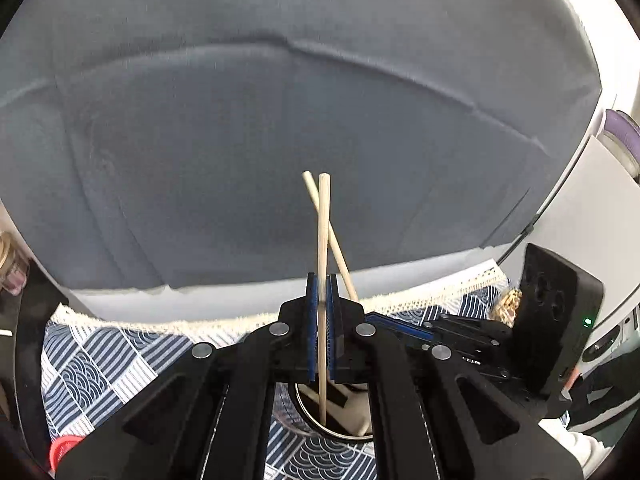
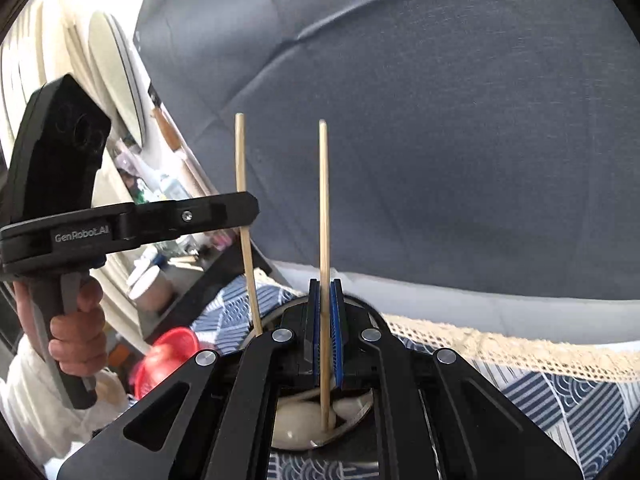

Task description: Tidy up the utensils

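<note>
Both my grippers are pinching: left gripper (image 1: 322,312) clamps one chopstick (image 1: 322,240) upright between its blue pads, and right gripper (image 2: 325,320) clamps the other chopstick (image 2: 324,208) the same way. Two chopsticks in all, each with its lower end down in the round metal cup (image 2: 360,416) on my patterned blue cloth (image 1: 100,368). One red strainer (image 2: 168,356) sits nearby. "GenRobot.AI" reads on my left gripper's body.

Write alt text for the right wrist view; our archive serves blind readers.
The right tool is shut on an upright wooden chopstick whose lower end stands in a metal cup on a blue patterned tablecloth. To its left, the left tool holds a second chopstick; a grey cushion fills the background.
</note>
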A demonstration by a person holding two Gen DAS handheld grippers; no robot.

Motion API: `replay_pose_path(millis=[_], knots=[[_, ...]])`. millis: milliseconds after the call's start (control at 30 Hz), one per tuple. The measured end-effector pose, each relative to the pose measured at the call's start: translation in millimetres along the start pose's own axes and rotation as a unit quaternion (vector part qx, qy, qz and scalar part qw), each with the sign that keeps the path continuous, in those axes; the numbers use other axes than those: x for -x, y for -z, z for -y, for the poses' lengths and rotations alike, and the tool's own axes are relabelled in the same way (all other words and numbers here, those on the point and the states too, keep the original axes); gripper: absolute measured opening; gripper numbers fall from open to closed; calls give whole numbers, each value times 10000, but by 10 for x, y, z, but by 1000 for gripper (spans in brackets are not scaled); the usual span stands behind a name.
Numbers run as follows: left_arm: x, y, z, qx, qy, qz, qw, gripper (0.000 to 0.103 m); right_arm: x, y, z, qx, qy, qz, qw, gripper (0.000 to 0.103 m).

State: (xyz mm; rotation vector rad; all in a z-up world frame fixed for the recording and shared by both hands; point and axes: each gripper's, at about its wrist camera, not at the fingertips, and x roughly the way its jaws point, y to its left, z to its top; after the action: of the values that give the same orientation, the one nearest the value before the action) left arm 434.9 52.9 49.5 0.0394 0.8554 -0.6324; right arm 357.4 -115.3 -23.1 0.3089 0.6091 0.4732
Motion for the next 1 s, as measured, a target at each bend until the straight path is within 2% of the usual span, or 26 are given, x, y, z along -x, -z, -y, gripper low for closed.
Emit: replay_pose_path(millis=[167, 367, 400, 433, 500, 567, 633, 800, 867, 933, 1000], knots=[[-17, 189, 45, -80, -61, -175, 9998, 4, 138, 94, -109, 335, 293, -131, 9989, 5], [23, 384, 37, 7, -145, -359, 9993, 5, 155, 194, -283, 852, 741, -577, 9919, 7], [37, 418, 35, 11, -170, -391, 9991, 8, 180, 206, -299, 858, 729, -587, 9919, 7], [44, 441, 21, 16, -172, -415, 9990, 17, 209, 200, -318, 820, 709, -630, 9921, 8], [66, 490, 11, 28, -184, -498, 9986, 25, 265, 201, -362, 822, 727, -721, 9913, 8], [145, 519, -36, 26, -333, -467, 9984, 34, 344, 221, -410, 882, 808, -799, 9896, 16], [230, 587, -57, 102, -301, -421, 9986, 46, 439, 248, -458, 958, 934, -823, 9876, 36], [358, 774, -67, 185, -426, -428, 9980, 68, 683, 371, -476, 1099, 1186, -963, 9821, 50], [384, 842, -44, 181, -488, -444, 9977, 73, 749, 410, -456, 1091, 1239, -1006, 9811, 57], [410, 900, -32, 200, -503, -521, 9972, 88, 799, 449, -442, 1020, 1272, -1066, 9808, 66], [437, 959, -28, 242, -577, -521, 9967, 90, 878, 525, -407, 979, 1325, -1121, 9800, 73]])
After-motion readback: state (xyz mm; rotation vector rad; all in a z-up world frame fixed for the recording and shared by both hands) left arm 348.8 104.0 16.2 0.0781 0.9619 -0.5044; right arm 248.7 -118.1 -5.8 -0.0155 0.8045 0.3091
